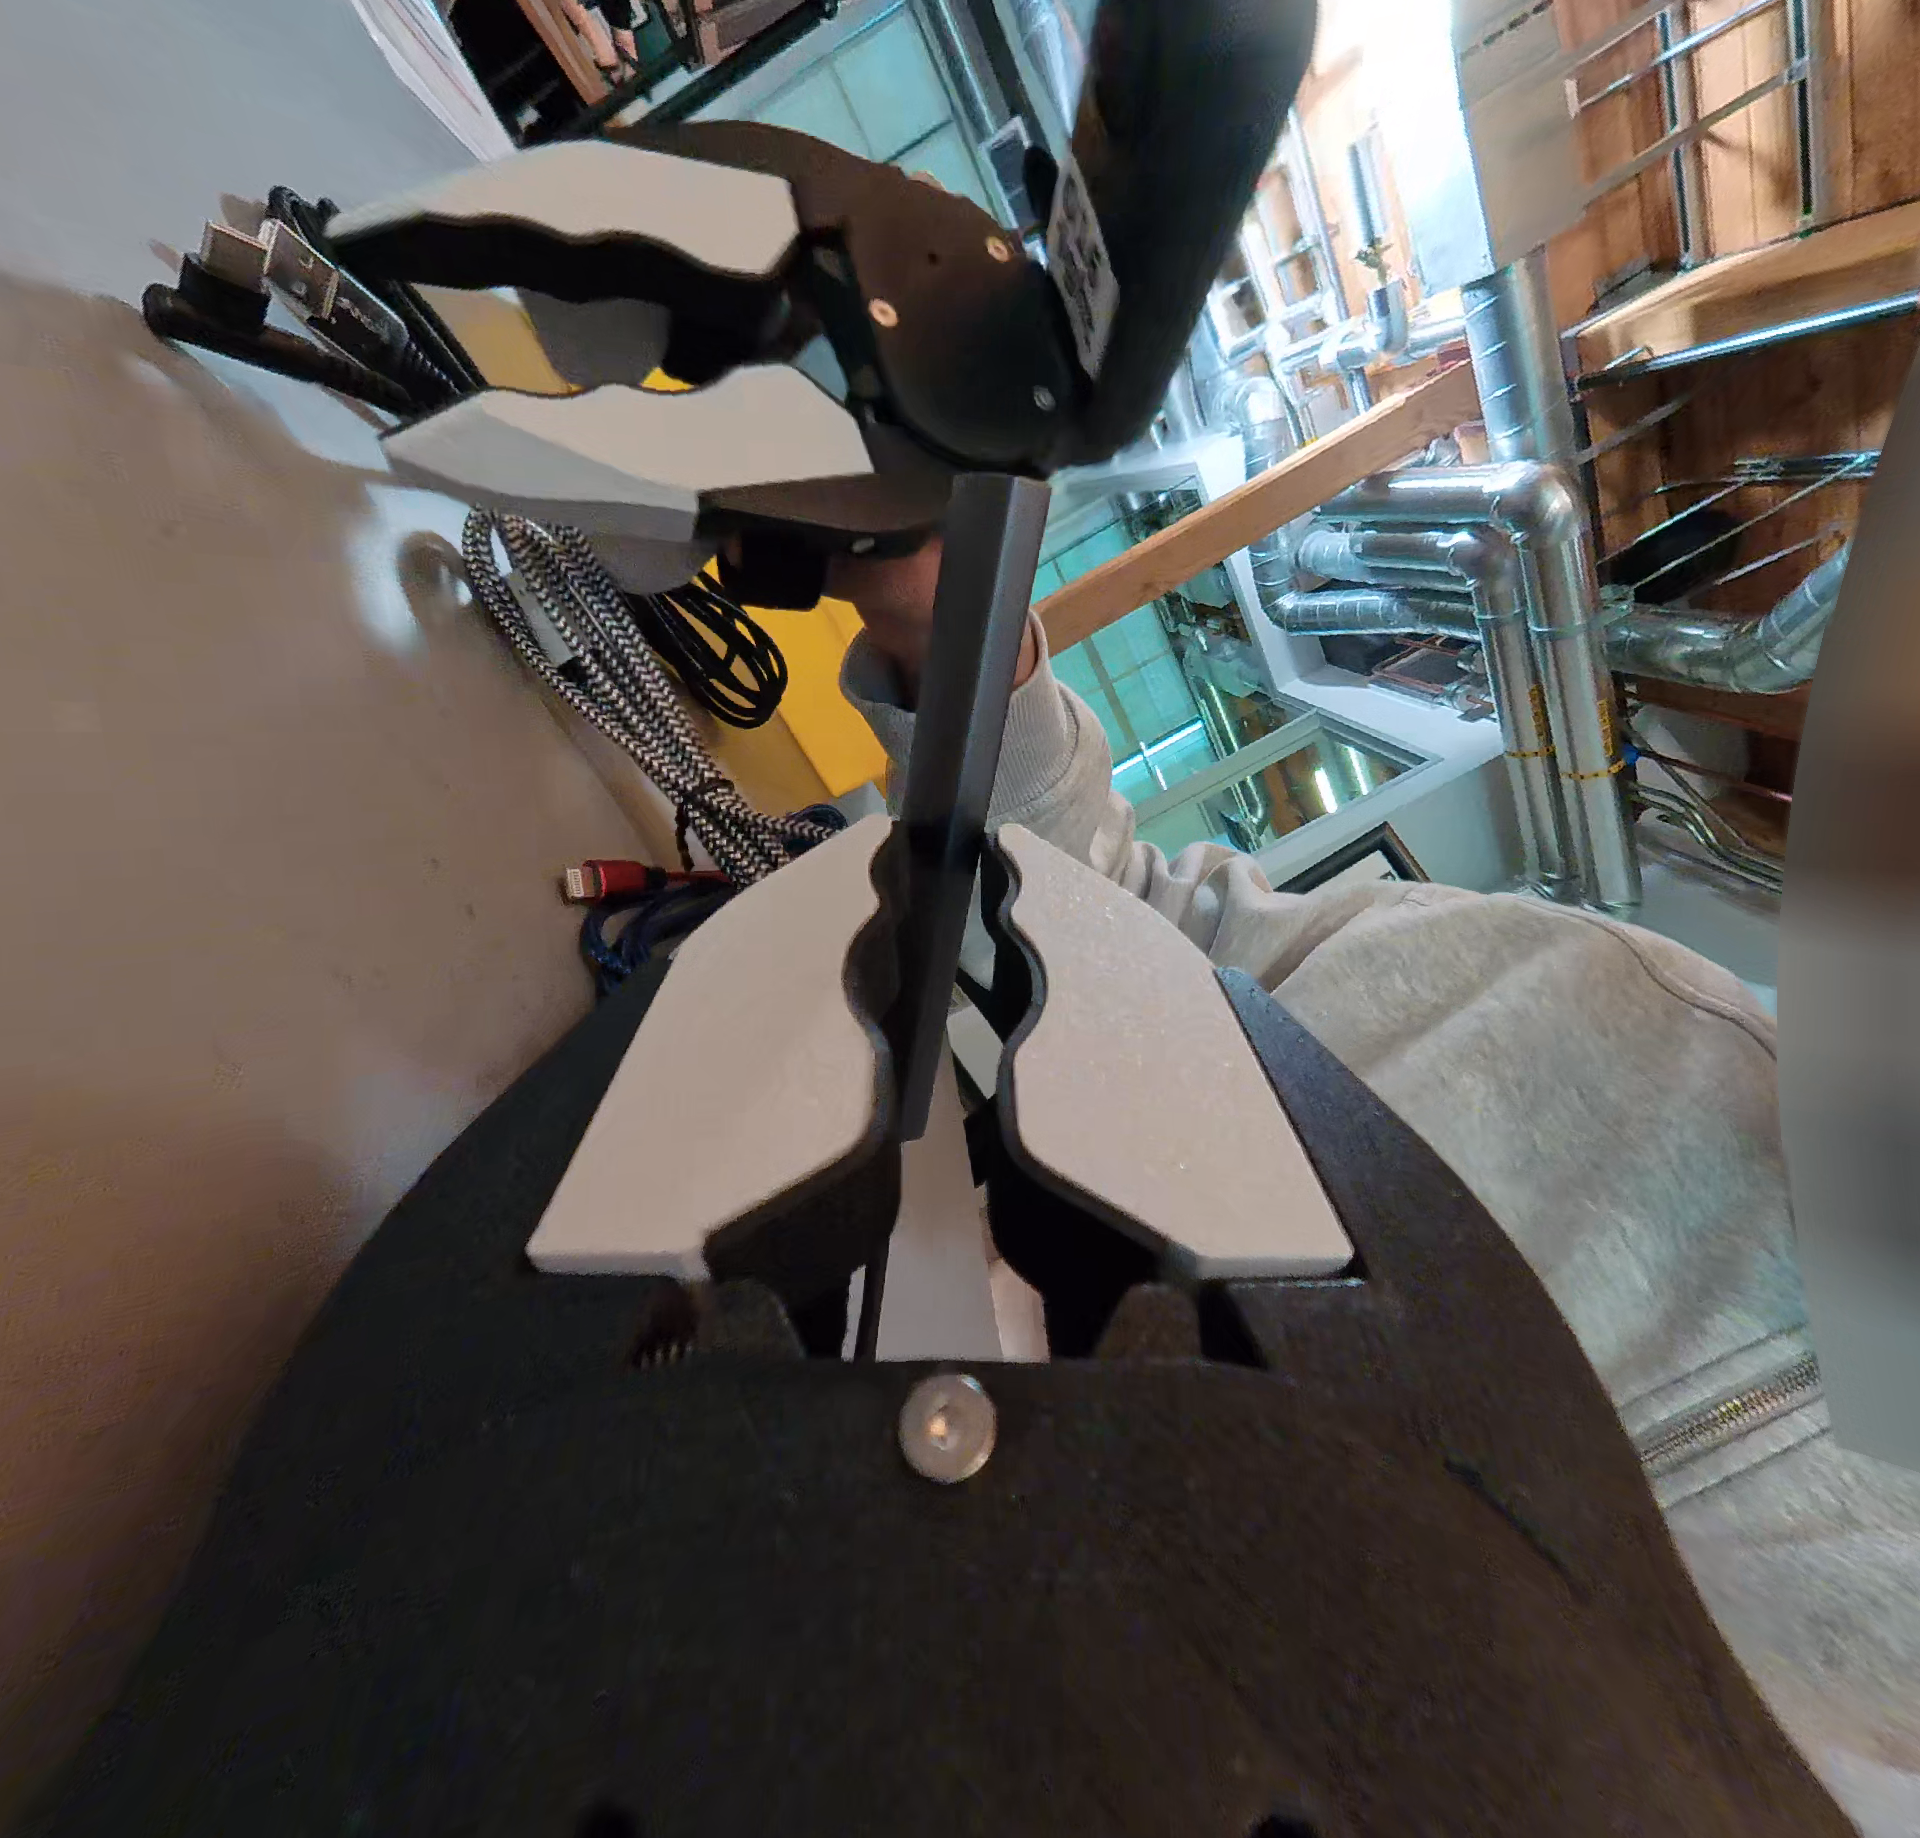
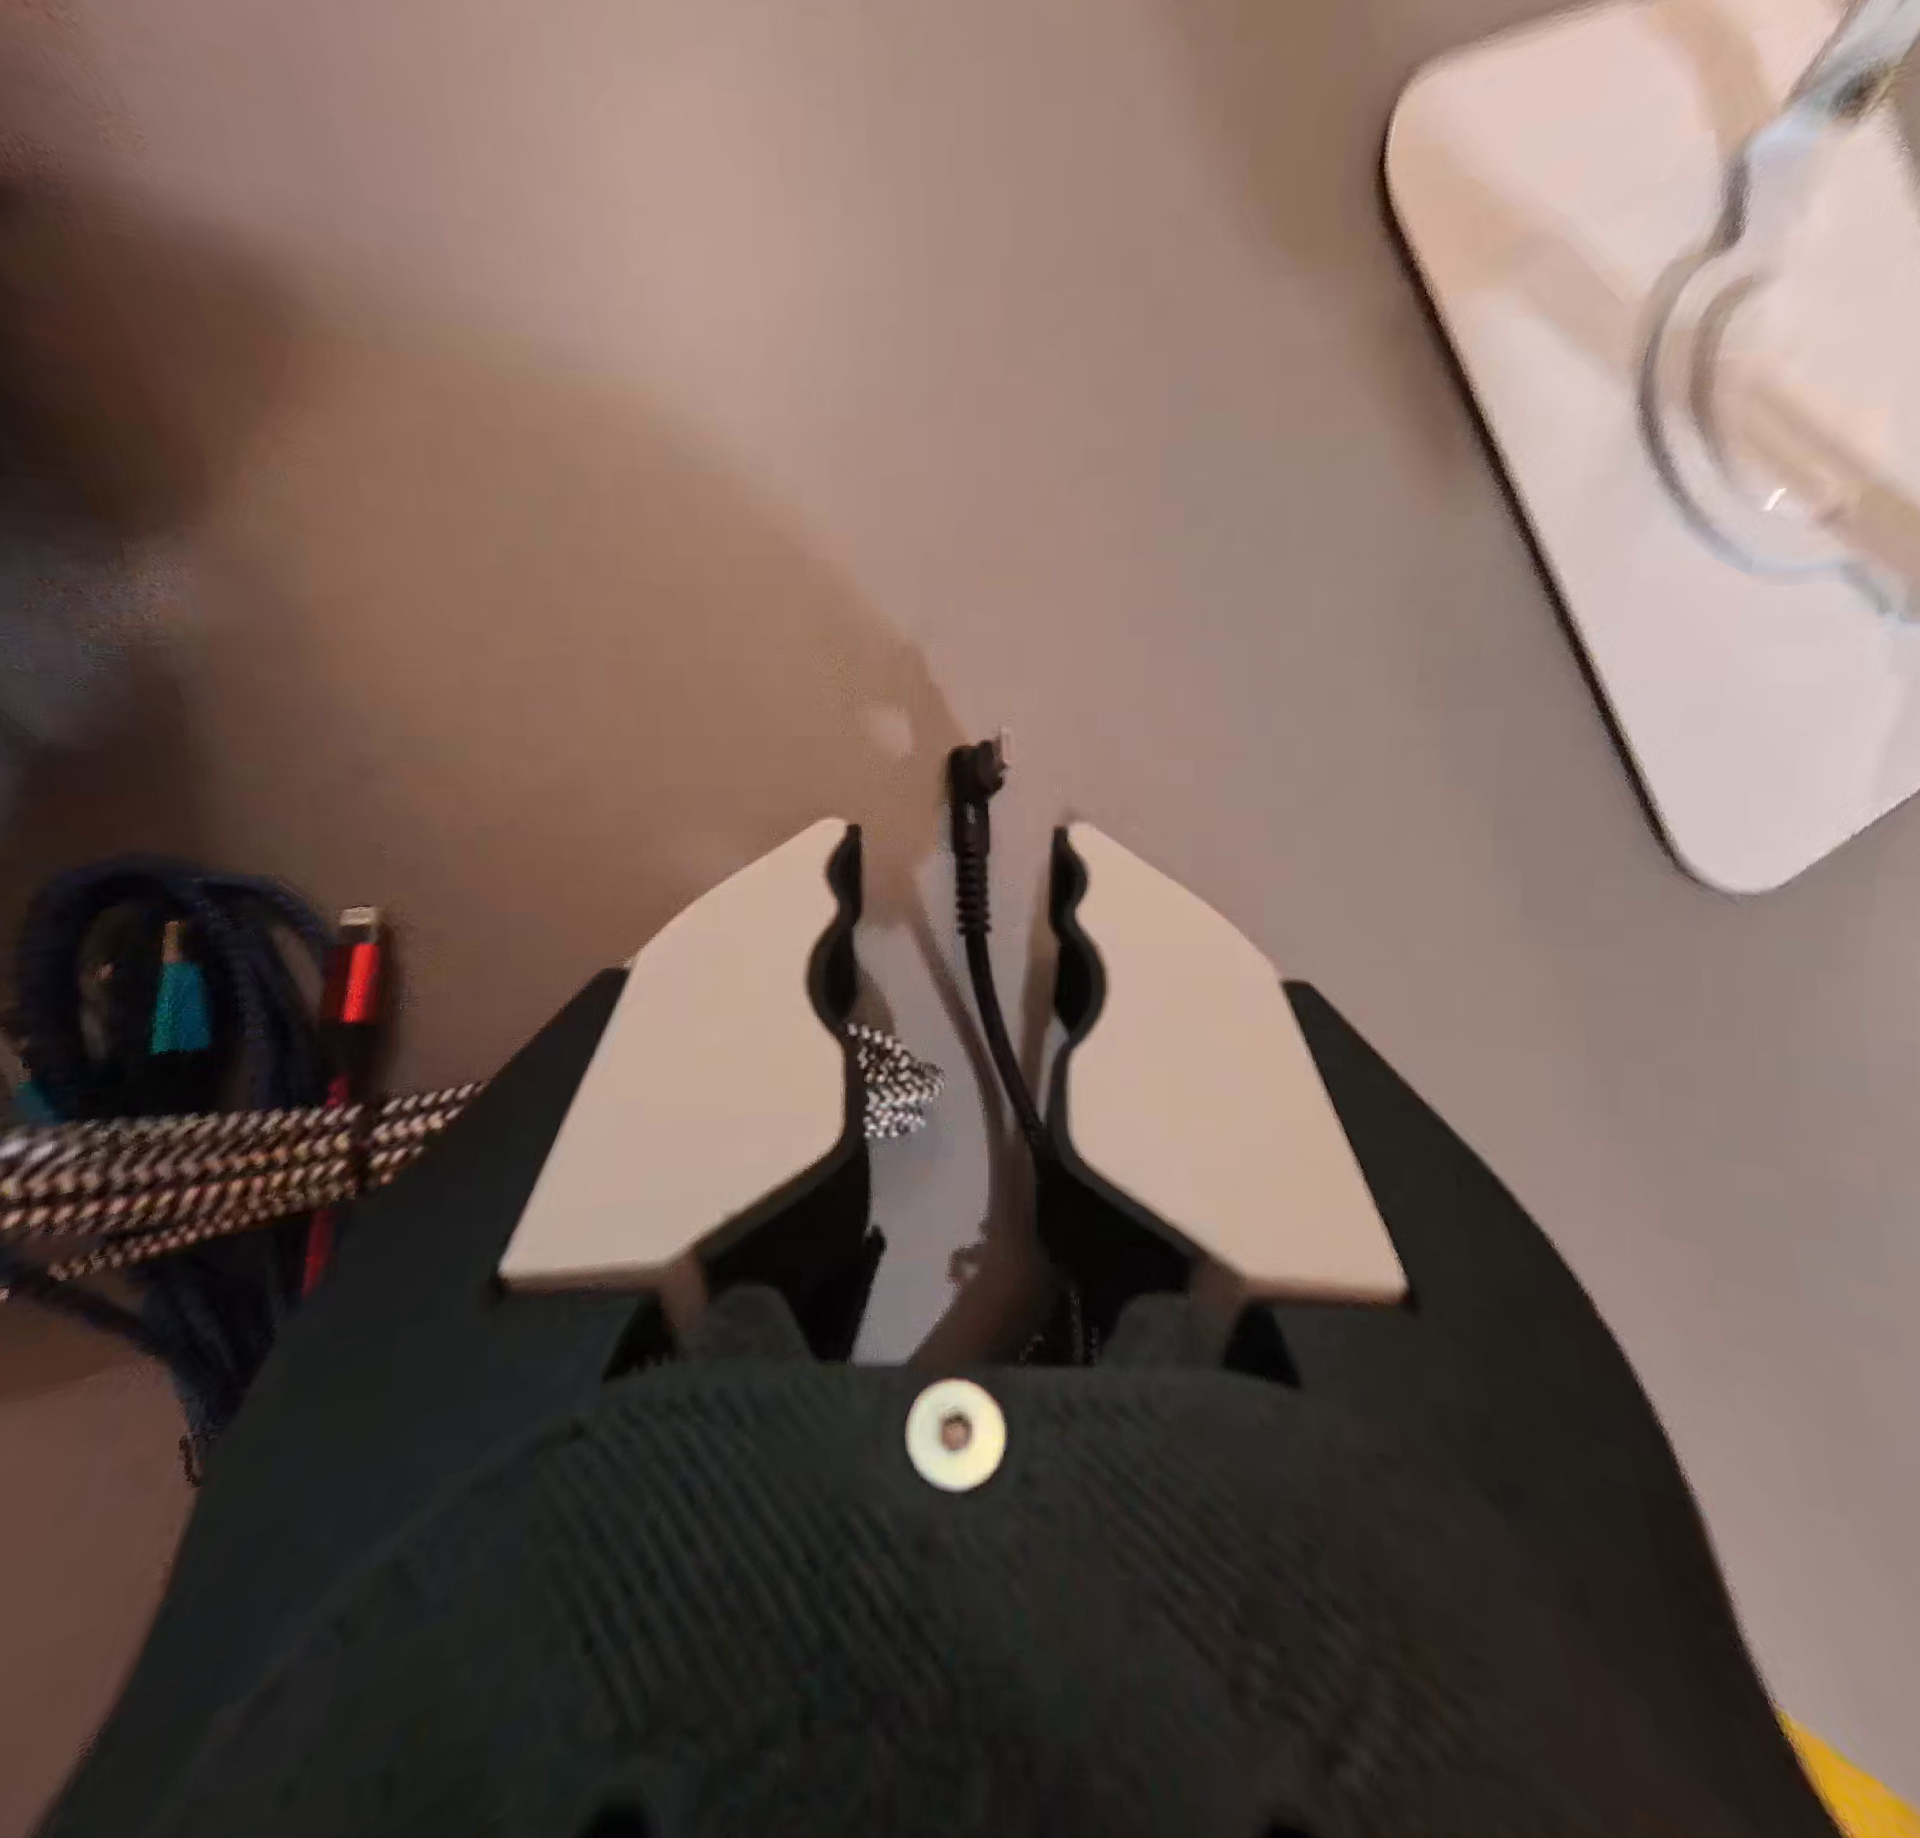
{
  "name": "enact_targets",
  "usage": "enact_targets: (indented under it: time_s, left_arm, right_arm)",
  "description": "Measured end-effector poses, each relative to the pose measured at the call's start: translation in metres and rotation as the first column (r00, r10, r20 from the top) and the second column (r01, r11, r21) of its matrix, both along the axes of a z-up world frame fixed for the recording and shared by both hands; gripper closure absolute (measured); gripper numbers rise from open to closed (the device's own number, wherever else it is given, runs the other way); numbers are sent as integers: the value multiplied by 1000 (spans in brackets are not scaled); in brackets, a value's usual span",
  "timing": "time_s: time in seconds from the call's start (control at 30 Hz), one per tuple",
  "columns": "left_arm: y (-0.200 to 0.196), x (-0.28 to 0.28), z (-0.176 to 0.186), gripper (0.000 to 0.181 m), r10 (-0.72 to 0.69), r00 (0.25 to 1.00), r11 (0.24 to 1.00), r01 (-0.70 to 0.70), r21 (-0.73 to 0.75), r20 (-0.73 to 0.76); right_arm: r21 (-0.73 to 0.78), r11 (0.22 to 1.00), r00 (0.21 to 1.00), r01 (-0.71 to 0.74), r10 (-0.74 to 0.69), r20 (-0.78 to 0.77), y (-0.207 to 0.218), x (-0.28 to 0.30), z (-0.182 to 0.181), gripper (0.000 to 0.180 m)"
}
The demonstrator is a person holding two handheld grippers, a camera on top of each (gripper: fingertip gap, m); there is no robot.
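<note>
Your left hand-held gripper is clamped on a slim dark bar, held edge-on between its fingers. Beyond the bar, your right hand-held gripper hangs over the surface with jaws parted. From its own camera, the right hand-held gripper is open and holds nothing; a black cable lies between its fingers. A braided cable and red plug lie left of the black cable; a white pad sits well to its right.
</note>
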State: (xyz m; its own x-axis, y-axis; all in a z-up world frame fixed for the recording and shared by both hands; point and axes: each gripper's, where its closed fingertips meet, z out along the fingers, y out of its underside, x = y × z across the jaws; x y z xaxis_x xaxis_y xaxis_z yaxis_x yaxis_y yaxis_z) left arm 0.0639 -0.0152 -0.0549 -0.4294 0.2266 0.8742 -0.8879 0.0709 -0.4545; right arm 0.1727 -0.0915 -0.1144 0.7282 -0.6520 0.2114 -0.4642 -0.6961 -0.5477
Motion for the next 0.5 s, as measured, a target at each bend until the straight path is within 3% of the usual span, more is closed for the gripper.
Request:
enact_targets:
  time_s: [0.2, 0.3, 0.4, 0.5]
  left_arm:
    - [1, -1, 1, 169, 24, 999, 1000, -24, 4, 41]
    - [0, -1, 1, 168, 20, 999, 1000, -20, 3, 32]
    - [0, 0, 0, 168, 13, 1000, 1000, -13, 4, 19]
    - [0, 0, 0, 169, 11, 1000, 1000, -11, 4, 17]
  right_arm:
    - [207, 967, 964, 151, -98, -246, 0, 4, -10, 137]
    - [328, 924, 937, 198, -80, -341, 6, 2, -14, 146]
    - [363, 911, 939, 194, -65, -339, 9, -1, -12, 170]
    - [284, 949, 966, 134, -61, -252, 6, -4, -8, 172]
